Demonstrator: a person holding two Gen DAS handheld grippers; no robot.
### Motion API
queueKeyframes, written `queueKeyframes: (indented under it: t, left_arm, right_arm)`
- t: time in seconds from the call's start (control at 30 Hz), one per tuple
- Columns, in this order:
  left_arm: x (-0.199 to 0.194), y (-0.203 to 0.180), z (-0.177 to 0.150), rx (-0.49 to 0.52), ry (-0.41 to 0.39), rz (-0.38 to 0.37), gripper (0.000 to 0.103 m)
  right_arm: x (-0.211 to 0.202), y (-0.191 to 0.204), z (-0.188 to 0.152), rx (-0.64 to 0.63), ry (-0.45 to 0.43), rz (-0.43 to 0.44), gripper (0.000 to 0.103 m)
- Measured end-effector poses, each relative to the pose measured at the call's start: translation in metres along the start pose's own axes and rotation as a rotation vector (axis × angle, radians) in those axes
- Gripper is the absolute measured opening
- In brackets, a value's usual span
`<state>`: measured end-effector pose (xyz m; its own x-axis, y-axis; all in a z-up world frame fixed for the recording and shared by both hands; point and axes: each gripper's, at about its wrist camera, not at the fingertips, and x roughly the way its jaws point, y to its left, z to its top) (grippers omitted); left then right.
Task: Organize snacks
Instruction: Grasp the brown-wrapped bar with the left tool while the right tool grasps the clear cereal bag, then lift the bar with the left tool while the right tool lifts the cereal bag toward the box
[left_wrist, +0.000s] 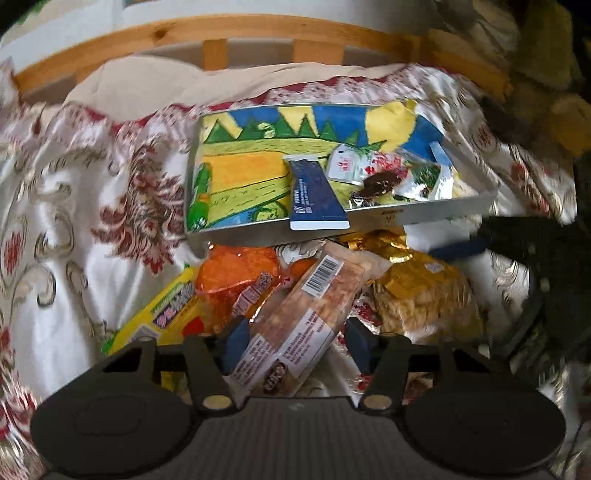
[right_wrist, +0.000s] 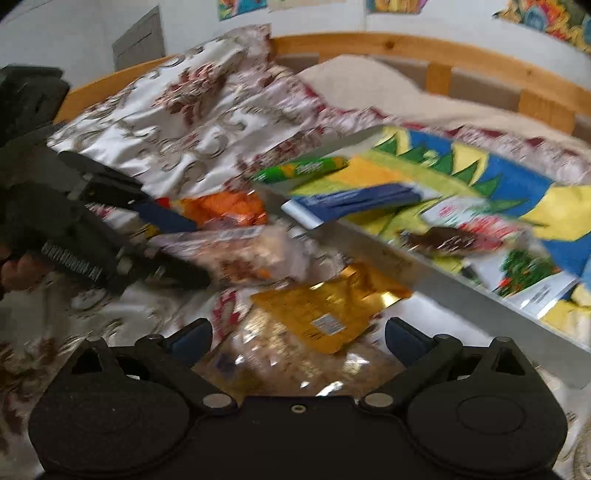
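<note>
- Across the whole scene, a bed covered by a white quilt (left_wrist: 74, 229) with red floral print fills both views, with a wooden bed frame (left_wrist: 221, 31) curving behind it.
- On the quilt, beyond my grippers, sits a shallow box (left_wrist: 417, 216) lined with a bright drawing of green hills, blue sky and yellow sun. Several snacks already lie inside, among them a dark blue packet (left_wrist: 314, 199) hanging over the near wall, and a green tube (left_wrist: 201, 192) along the far-left side.
- Between that box and me lies the loose pile of snacks not yet sorted: an orange packet (left_wrist: 236, 269), a yellow packet (left_wrist: 166, 310), and a gold foil bag (left_wrist: 413, 284) of pale biscuits.
- My right gripper (right_wrist: 297, 338) hovers above the gold foil bag (right_wrist: 325, 314), fingers spread wide and holding nothing. The bag sits directly ahead between them.
- My left gripper (left_wrist: 295, 339) straddles a clear-wrapped biscuit bar (left_wrist: 295, 321) with a barcode label. Its blue pads (left_wrist: 236, 341) stand on either side of the wrapper; I cannot tell whether they press it yet.
- That bar's long axis runs from near-left to far-right, slanting toward the box, so my fingers cross it at its lower half.
- I judge the left hand nearer to a grasp, and the box lies straight ahead and slightly up from it.
</note>
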<state>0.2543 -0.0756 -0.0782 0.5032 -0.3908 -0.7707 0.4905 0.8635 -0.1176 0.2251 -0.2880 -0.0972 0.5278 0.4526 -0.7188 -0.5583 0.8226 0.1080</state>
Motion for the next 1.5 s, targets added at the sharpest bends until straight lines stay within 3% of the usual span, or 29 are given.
queueKeyframes:
  t: [0.2, 0.37, 0.43, 0.57, 0.67, 0.7, 0.87, 1.13, 1.27, 1.5]
  left_arm:
    - [-0.006, -0.009, -0.004, 0.036, 0.026, -0.024, 0.061]
    - [0.004, -0.008, -0.005, 0.04, 0.046, 0.0, 0.061]
    - [0.008, -0.006, -0.006, 0.058, 0.047, 0.027, 0.073]
    - [0.013, -0.005, -0.007, 0.095, 0.039, 0.047, 0.075]
    - [0.013, -0.006, -0.007, 0.099, 0.042, 0.023, 0.063]
    - [0.012, -0.008, -0.008, 0.11, 0.043, 0.008, 0.054]
    - [0.011, -0.024, -0.014, 0.162, 0.057, 0.009, 0.045]
    - [-0.01, -0.027, -0.027, 0.019, 0.115, -0.053, 0.04]
    - [-0.027, -0.025, -0.036, -0.049, 0.132, -0.03, 0.039]
    - [-0.051, -0.018, -0.05, -0.234, 0.133, -0.116, 0.038]
  right_arm:
    - [-0.009, 0.02, -0.012, -0.083, 0.117, 0.086, 0.1]
    - [-0.002, 0.034, -0.028, -0.174, 0.19, -0.029, 0.1]
    - [0.001, 0.044, -0.035, -0.216, 0.179, -0.097, 0.102]
    - [0.0, 0.061, -0.036, -0.238, 0.149, -0.147, 0.098]
    - [-0.002, 0.057, -0.034, -0.19, 0.123, -0.143, 0.089]
    - [-0.003, 0.056, -0.034, -0.167, 0.117, -0.14, 0.085]
    - [-0.004, 0.068, -0.031, -0.159, 0.122, -0.188, 0.078]
    - [-0.021, 0.11, -0.033, -0.257, 0.14, -0.297, 0.077]
    - [-0.032, 0.124, -0.04, -0.362, 0.141, -0.372, 0.077]
    - [-0.054, 0.146, -0.048, -0.493, 0.106, -0.484, 0.077]
